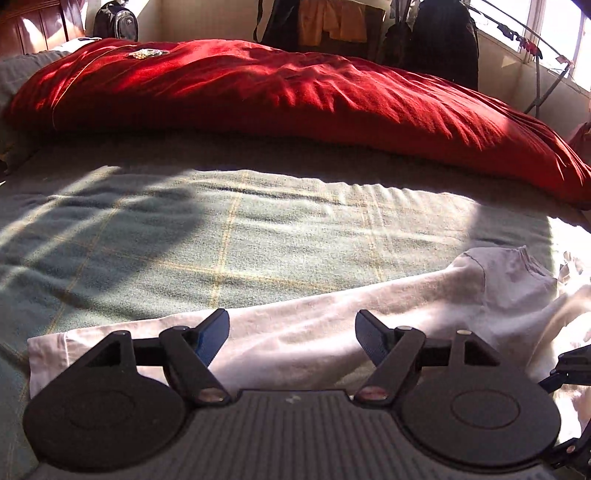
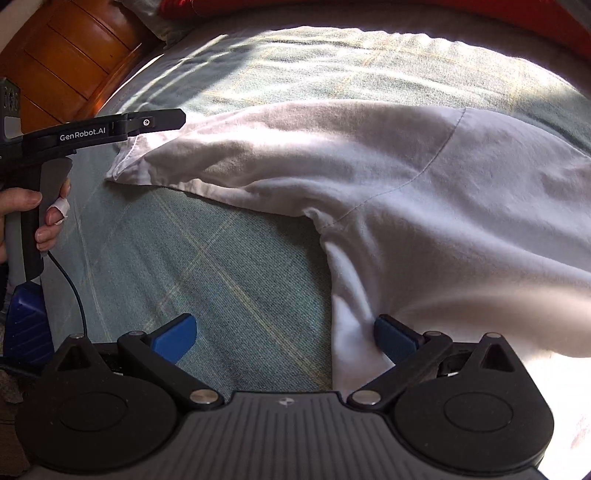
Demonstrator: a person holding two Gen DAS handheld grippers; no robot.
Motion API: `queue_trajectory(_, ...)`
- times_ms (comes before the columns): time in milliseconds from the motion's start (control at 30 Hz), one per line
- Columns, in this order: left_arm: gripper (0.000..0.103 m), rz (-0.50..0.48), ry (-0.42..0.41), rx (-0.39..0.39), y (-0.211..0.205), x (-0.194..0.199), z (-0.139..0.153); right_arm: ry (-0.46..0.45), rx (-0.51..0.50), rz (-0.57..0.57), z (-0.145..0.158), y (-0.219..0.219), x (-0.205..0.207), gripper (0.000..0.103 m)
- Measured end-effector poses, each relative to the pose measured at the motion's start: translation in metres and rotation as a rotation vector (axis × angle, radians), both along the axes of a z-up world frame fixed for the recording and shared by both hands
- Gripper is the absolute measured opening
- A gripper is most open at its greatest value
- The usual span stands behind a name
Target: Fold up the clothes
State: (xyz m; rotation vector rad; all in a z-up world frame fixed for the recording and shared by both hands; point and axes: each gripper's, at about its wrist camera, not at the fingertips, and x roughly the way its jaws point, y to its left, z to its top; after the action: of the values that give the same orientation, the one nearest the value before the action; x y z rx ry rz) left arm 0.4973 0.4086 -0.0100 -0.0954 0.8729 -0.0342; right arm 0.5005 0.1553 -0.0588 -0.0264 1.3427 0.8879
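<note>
You're working over a bed covered in a green plaid blanket (image 1: 229, 229), half in sun and half in shadow. Behind it a red duvet (image 1: 295, 99) lies bunched across the bed, with dark clothes (image 1: 443, 40) hanging by the window (image 1: 554, 33) and a backpack (image 1: 116, 22) in the far corner.

The white shirt (image 2: 461, 192) lies flat on the blanket, one long sleeve (image 1: 258, 332) stretched out sideways.

Your left gripper (image 1: 291, 336) hangs over that sleeve with its fingers apart and nothing pinched.

Only the right wrist view shows the shirt's body and armpit seam, a wooden headboard (image 2: 66, 62), and your left hand (image 2: 33, 218) on its handle, one finger bandaged. Your right gripper (image 2: 284, 338) stands wide open, its right pad (image 2: 393, 338) just beside the shirt's side edge.
</note>
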Motion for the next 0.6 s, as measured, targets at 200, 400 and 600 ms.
queue_trajectory(200,0.075,-0.097,0.003,-0.118,-0.021,0.037,0.003,0.057,-0.003,0.037,0.014,-0.002,0.004,0.103)
queue_trajectory(400,0.075,-0.166,0.044,-0.281,-0.039,0.076,-0.007,-0.170,0.032,0.046,0.046,0.007,0.047,0.103)
queue_trajectory(600,0.075,-0.161,0.142,-0.387,-0.031,0.071,-0.027,-0.328,0.039,0.137,0.043,0.026,0.083,0.103)
